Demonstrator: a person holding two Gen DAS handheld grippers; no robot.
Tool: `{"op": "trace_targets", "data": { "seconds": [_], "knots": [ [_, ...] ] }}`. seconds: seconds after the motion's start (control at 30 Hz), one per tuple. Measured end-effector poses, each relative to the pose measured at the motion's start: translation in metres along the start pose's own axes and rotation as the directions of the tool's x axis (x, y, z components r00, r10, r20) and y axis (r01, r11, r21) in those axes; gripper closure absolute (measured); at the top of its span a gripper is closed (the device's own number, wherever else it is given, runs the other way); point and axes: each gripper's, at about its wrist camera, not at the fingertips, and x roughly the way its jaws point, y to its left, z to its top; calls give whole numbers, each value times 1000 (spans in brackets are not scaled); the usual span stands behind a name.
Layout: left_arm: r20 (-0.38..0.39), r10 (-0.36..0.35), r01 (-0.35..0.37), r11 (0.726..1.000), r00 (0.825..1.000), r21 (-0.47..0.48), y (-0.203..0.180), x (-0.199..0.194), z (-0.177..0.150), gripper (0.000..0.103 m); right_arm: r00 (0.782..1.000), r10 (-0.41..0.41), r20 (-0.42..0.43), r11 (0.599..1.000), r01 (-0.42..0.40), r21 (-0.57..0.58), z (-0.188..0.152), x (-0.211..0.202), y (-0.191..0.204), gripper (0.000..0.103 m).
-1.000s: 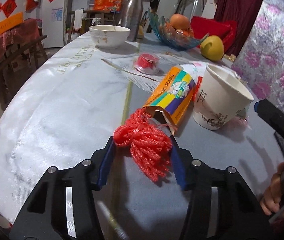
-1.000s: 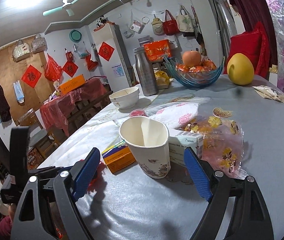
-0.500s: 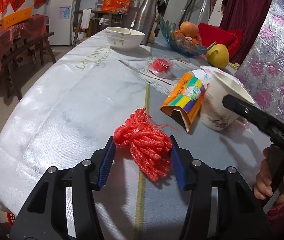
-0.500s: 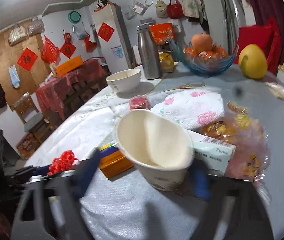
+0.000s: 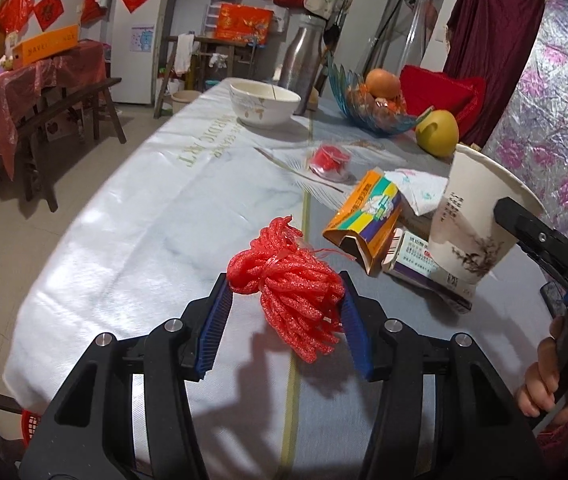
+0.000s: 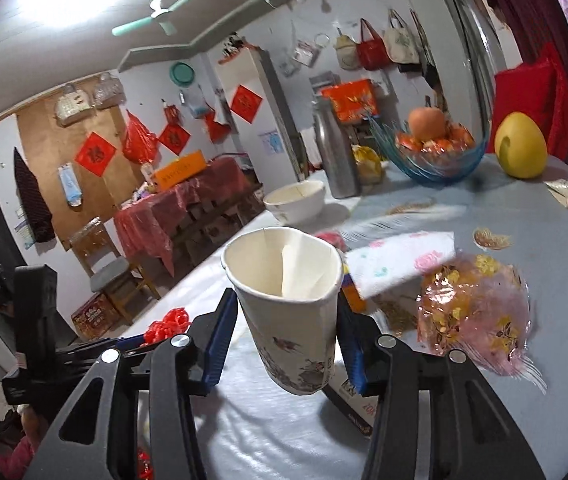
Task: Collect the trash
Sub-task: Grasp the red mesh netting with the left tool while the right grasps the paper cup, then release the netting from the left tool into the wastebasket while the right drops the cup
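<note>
My left gripper [image 5: 284,304] is shut on a bundle of red foam netting [image 5: 289,286] and holds it above the table. My right gripper [image 6: 284,334] is shut on a dented white paper cup [image 6: 287,308], lifted off the table and tilted; the cup also shows in the left wrist view [image 5: 473,220] with a right finger [image 5: 523,224] on it. An orange and yellow carton [image 5: 369,216], a white medicine box [image 5: 419,264], a crumpled floral tissue [image 6: 399,258] and a pink gold-printed wrapper [image 6: 475,316] lie on the table.
The table wears a grey-white cloth [image 5: 144,208]. A white bowl [image 5: 264,102], a steel flask [image 5: 301,62], a blue glass fruit bowl [image 5: 375,110], a yellow pomelo [image 5: 437,132] and a small red-filled plastic cup [image 5: 327,158] stand farther back. A bench [image 5: 64,116] stands left.
My right gripper closed on the paper cup and lifted it off the table. My left gripper raised the red netting and drew back from the carton.
</note>
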Motion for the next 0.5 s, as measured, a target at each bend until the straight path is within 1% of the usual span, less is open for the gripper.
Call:
{"op": "trace_targets", "data": {
  "seconds": [0.17,0.37,0.5],
  "knots": [
    [30,6,-5,1000,1000,-12,5,-24,-3,50,1000,21,18,999,-21,-26,0,-13,17,55],
    [73,35,-34,999,997,-19,13,-56,-10,50,998,48,41,997,-45,-64,-1,-32,42,55],
    [94,63,-60,997,994,-39,28,-78,-18,50,996,76,38,993,-72,-92,-5,-39,61,55]
  ]
}}
